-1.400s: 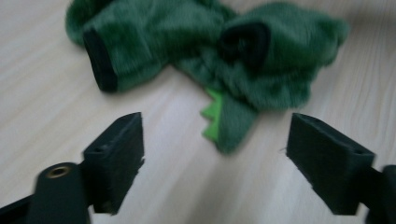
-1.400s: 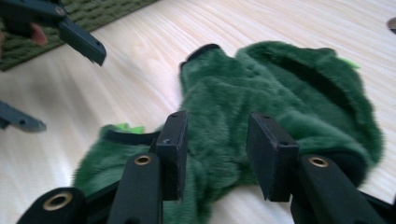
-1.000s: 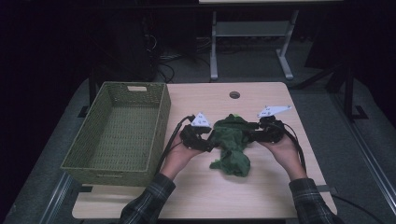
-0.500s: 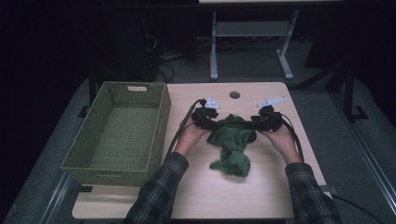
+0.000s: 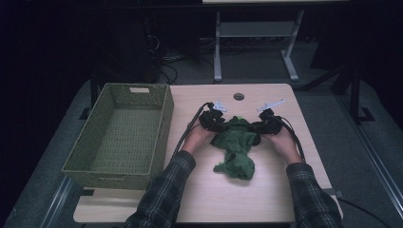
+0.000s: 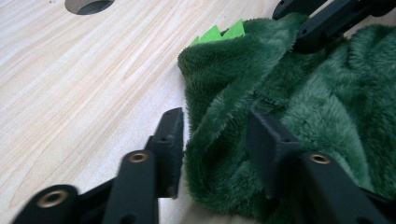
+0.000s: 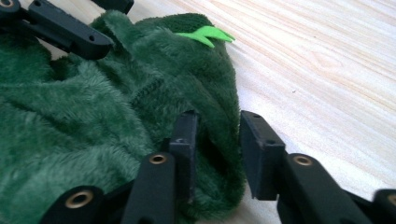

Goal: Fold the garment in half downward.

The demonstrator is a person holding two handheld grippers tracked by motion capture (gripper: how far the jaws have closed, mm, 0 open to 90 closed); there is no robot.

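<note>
Wooden table (image 5: 266, 190): both grippers' fingers part-open, astride edge folds of green fleece garment (image 5: 236, 145); grip unconfirmed.

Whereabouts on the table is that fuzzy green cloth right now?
In the high view the green cloth lies on the table's right half, right of the woven basket, below the round hole. The left gripper and right gripper flank its top edge.

Basket (image 5: 119, 137) left of cloth (image 5: 236, 147) (both on table (image 5: 266, 190)).
</note>
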